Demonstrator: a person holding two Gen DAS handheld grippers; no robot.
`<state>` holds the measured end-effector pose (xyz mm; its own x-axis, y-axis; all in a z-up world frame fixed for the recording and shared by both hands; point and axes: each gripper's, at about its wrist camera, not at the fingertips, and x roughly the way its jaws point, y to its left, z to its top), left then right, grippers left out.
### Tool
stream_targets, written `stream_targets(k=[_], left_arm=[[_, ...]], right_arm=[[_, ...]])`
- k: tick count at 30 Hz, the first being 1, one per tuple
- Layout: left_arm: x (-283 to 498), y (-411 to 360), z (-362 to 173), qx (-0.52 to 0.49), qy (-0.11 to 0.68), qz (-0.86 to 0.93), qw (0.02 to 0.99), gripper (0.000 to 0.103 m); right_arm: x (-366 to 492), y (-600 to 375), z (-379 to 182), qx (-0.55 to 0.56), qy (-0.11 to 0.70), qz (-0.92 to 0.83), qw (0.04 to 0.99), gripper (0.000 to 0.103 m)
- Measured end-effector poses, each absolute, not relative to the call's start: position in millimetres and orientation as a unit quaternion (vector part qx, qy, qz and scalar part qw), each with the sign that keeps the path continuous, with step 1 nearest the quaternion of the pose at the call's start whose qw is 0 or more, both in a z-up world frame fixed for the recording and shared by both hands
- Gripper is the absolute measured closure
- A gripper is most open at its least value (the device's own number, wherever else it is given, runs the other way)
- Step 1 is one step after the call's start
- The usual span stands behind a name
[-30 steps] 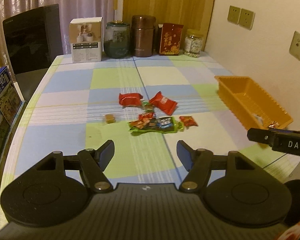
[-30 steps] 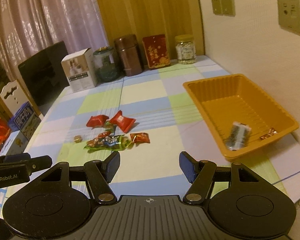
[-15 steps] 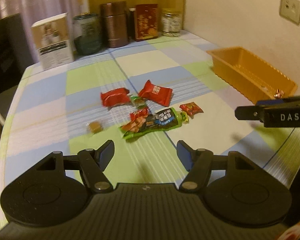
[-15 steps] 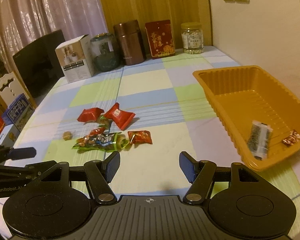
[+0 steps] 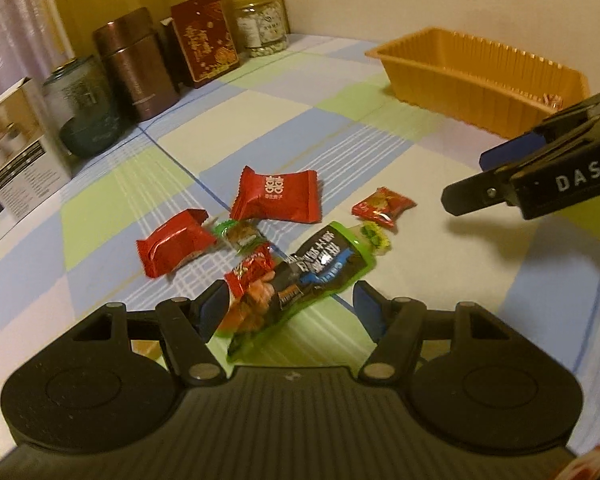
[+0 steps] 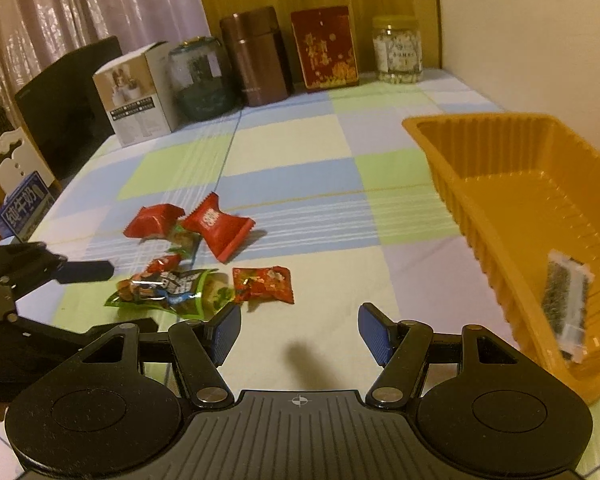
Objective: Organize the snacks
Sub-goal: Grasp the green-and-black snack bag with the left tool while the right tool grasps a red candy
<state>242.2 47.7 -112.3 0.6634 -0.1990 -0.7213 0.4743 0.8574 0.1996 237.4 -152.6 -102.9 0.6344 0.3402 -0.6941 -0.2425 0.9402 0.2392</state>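
Several snacks lie in a heap on the checked tablecloth: two big red packets (image 5: 278,196) (image 5: 172,246), a long green packet (image 5: 312,272), a small red packet (image 6: 264,284) and small candies. My left gripper (image 5: 290,308) is open, low over the cloth. The green packet's near end lies between its fingertips, and the pads do not touch it. Just short and to the right of the small red packet is my right gripper (image 6: 300,330), open with nothing in it. The orange tray (image 6: 480,184) at the right holds a grey and white packet (image 6: 566,304).
Along the back edge stand a white box (image 6: 136,100), a green jar (image 6: 200,76), a brown canister (image 6: 256,60), a red tin (image 6: 326,48) and a clear jar (image 6: 398,50). A wall runs behind the tray. A blue carton (image 6: 20,212) sits off the table's left side.
Both grippers have come forward and down toward the snack heap. The left view has rolled, and its fingertips now flank the green packet's near end. The jaws are as wide as before.
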Motion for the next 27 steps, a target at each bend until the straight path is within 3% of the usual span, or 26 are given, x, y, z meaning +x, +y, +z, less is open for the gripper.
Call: stream_targets(k=[4, 13, 23, 26, 27], left_arm=[[255, 47, -121, 0.188, 0.374, -0.199, 0.886, 0.039], [241, 50, -117, 0.153, 0.400, -0.200, 0.882, 0.054], [250, 48, -120, 0.128, 0.385, -0.210, 0.890, 0.055], [252, 46, -123, 0.132, 0.393, -0.212, 0.885, 0.068], [251, 46, -123, 0.133, 0.395, -0.211, 0.884, 0.068]], right_arm=[[245, -153, -109, 0.053, 0.401, 0.160, 0.900, 0.038], [256, -146, -109, 0.038, 0.393, 0.165, 0.904, 0.038], [270, -132, -116, -0.029, 0.396, 0.186, 0.899, 0.038], [275, -129, -120, -0.042, 0.394, 0.204, 0.895, 0.038], [277, -128, -121, -0.045, 0.392, 0.210, 0.894, 0.038]])
